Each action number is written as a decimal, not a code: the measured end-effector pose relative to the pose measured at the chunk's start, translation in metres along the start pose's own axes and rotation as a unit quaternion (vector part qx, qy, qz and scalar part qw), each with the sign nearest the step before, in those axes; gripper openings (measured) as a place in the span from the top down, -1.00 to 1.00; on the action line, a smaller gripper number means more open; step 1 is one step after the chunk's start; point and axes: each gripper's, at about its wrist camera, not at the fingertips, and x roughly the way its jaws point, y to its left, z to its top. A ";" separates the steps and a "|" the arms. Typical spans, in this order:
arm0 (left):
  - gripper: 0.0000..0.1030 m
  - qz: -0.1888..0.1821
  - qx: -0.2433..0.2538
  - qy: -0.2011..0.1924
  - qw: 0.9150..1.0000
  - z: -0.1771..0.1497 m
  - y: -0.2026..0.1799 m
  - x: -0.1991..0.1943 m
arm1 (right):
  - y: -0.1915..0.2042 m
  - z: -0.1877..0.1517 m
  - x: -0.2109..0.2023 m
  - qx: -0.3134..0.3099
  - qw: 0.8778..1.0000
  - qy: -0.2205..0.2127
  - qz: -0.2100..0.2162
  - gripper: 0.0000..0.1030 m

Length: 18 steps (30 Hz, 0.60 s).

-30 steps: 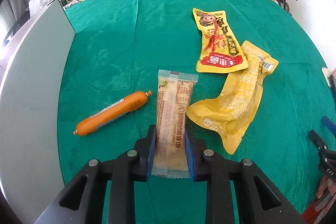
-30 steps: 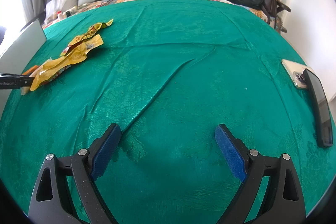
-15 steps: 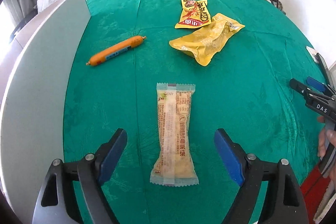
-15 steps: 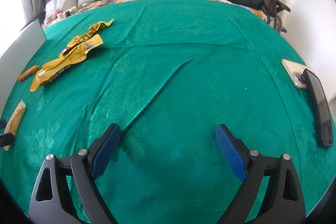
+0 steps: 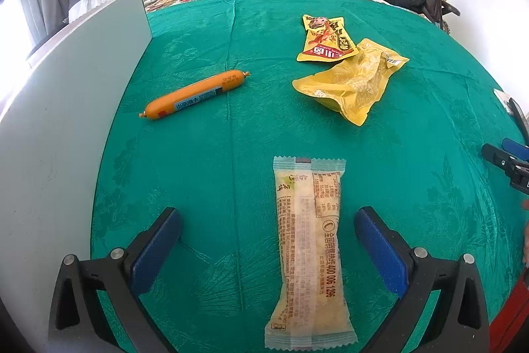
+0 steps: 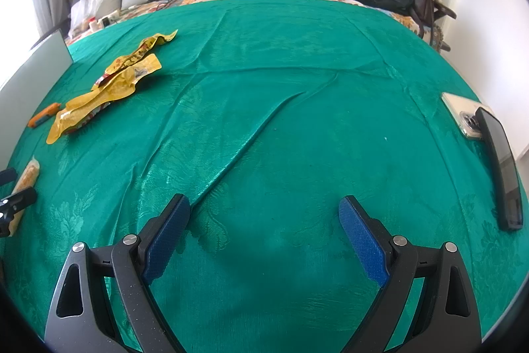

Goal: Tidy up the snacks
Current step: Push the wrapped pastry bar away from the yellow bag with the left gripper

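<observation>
Pale cracker pack point(image 5: 309, 250) flat, lengthwise — orange sausage point(image 5: 195, 95) aslant beyond, two yellow pouches point(image 5: 347, 68) touching, farther right.

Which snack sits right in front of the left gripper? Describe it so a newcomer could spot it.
On the green bedspread, look nearest the camera, between the open fingers of the left gripper. There lies a long, pale cracker packet, flat and lengthwise. Unlike the orange sausage and two yellow pouches farther back, it is cream-coloured with a see-through wrapper and printed digits.

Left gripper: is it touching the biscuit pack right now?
Apart. Left wrist view: left gripper is open, green cloth showing between each finger and the biscuit pack.
</observation>
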 end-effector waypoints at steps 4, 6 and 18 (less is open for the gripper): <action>-1.00 0.001 -0.002 -0.004 1.000 0.000 0.000 -0.001 | 0.000 0.000 0.000 0.000 1.000 0.000 0.000 -0.82; -1.00 0.002 -0.002 -0.006 1.000 0.000 0.000 -0.001 | 0.000 0.000 0.000 0.000 1.000 0.000 0.000 -0.82; -1.00 0.002 -0.003 -0.008 1.000 -0.001 0.000 -0.001 | 0.002 0.005 0.006 -0.013 1.000 0.015 0.008 -0.96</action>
